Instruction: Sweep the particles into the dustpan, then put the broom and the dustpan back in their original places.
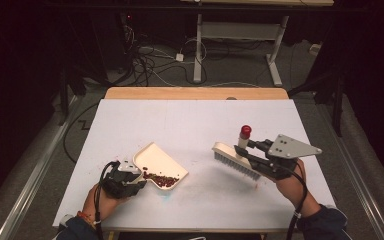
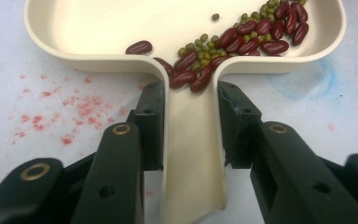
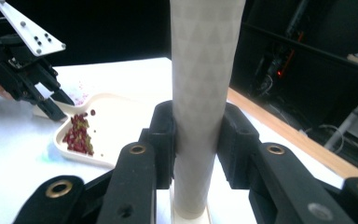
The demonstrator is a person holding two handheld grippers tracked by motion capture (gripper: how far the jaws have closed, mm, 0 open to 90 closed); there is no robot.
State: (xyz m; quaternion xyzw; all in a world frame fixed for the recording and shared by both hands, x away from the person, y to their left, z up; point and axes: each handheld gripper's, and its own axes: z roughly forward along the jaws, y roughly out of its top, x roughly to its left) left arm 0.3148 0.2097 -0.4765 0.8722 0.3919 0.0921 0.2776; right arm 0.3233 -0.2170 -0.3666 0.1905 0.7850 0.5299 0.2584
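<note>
A cream dustpan (image 1: 157, 161) lies on the white table (image 1: 195, 125) left of centre, with red and green beans (image 1: 161, 179) piled near its handle. My left gripper (image 1: 139, 181) is shut on the dustpan's handle (image 2: 193, 154), and the beans (image 2: 235, 39) reach into the handle's mouth. My right gripper (image 1: 252, 150) is shut on the pale handle (image 3: 200, 93) of a hand brush (image 1: 236, 161), which hangs tilted above the table at the right, bristles facing down and left. The handle ends in a red cap (image 1: 245, 131).
Pink and blue stains (image 2: 74, 107) mark the table around the dustpan. A wooden strip (image 1: 195, 93) runs along the table's far edge. Beyond it, cables (image 1: 150, 60) and white desk legs (image 1: 198, 50) stand on the floor.
</note>
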